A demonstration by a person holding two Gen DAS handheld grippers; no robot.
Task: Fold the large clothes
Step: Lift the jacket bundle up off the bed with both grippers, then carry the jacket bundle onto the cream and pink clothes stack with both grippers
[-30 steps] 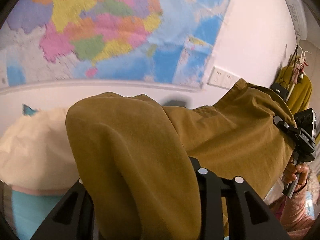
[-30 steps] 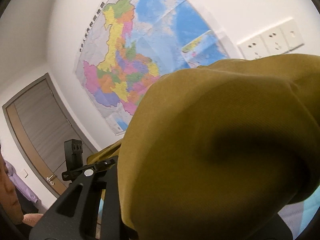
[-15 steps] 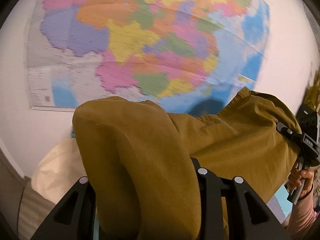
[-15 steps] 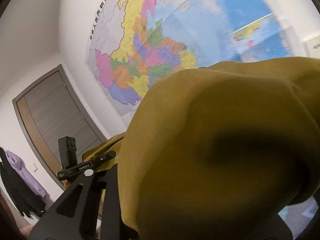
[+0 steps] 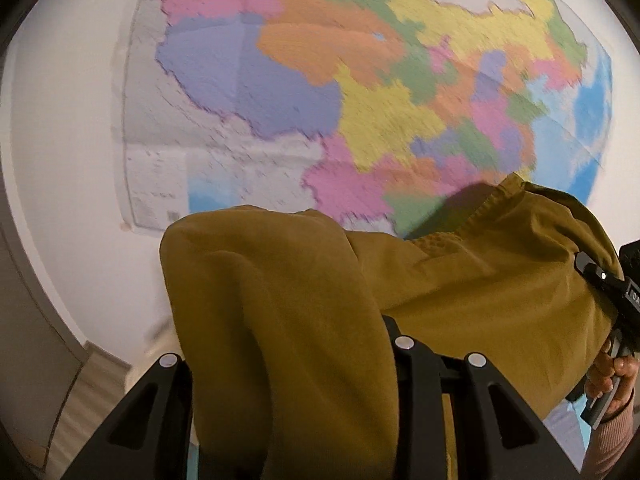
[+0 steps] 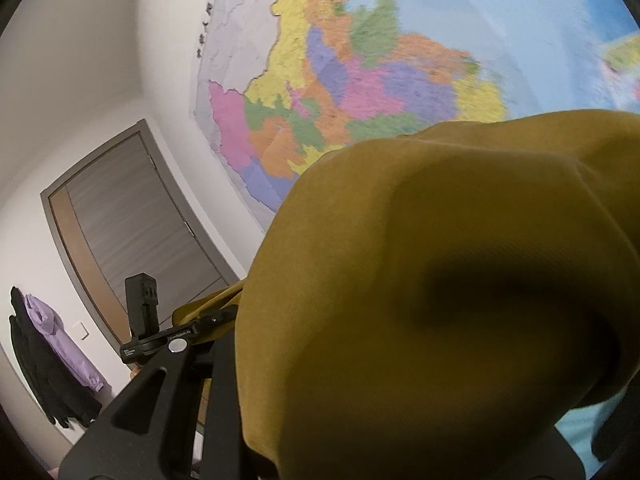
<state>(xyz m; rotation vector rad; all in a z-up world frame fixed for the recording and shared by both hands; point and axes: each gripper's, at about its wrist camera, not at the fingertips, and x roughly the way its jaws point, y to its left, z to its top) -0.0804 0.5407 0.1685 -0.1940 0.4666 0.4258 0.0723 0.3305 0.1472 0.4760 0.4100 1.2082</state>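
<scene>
Gripping mustard garment [image 5: 480, 292], left claw [image 5: 288, 364], right claw [image 6: 380, 360], both narrowly parted

We look from both wrists along the fingers, very near the mustard garment [image 5: 288, 320], which fills the lower part of each view. Both cameras face the wall map [image 5: 360, 80]. The left view catches the right gripper [image 5: 612, 300] at its right edge; the right view shows the left gripper [image 6: 160, 332] at lower left.
</scene>
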